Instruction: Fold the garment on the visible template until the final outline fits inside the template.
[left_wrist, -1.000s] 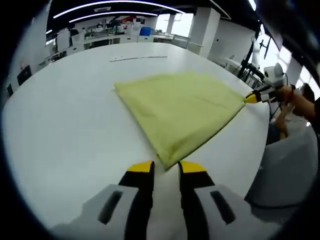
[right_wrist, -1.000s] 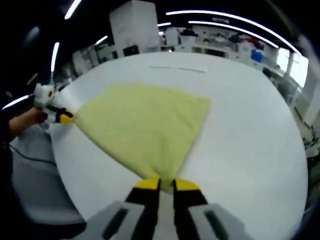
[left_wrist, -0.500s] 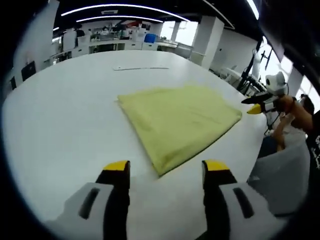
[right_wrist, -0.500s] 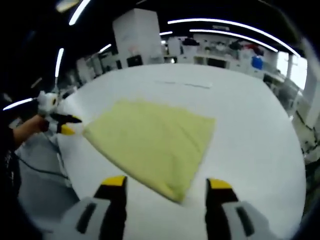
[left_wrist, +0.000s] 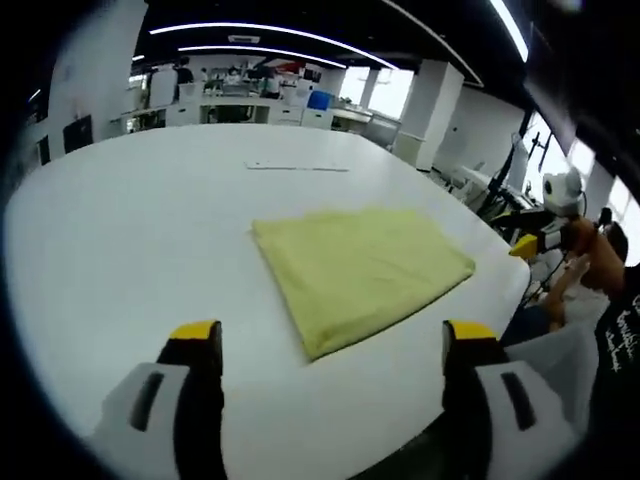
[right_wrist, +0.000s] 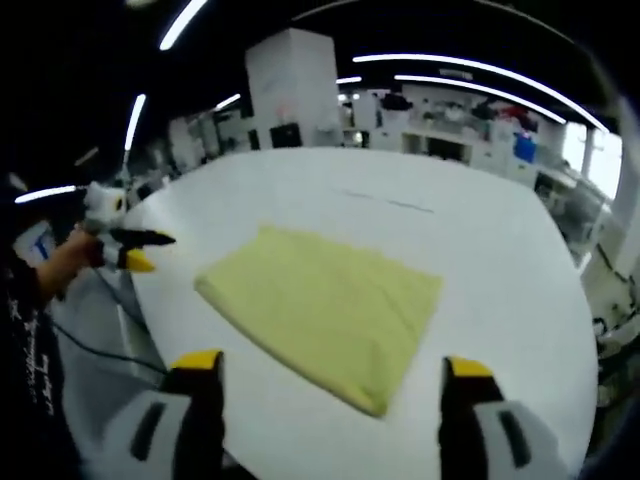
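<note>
Garment (left_wrist: 358, 272) flat, template indistinct

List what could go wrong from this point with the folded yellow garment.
1. The yellow garment lies close to the near edge of the white table; a careless re-grip might drag a corner over it.
2. No template outline is discernible around the cloth, so fit cannot be confirmed.
3. Both the left gripper and right gripper are open and clear; closing again could disturb the fold.

You're at a big white table (left_wrist: 120, 230) in an open lab: ceiling light strips (left_wrist: 270, 30), white pillar (right_wrist: 290, 90), cluttered benches (right_wrist: 440, 140), bright windows (left_wrist: 385, 90) behind.
</note>
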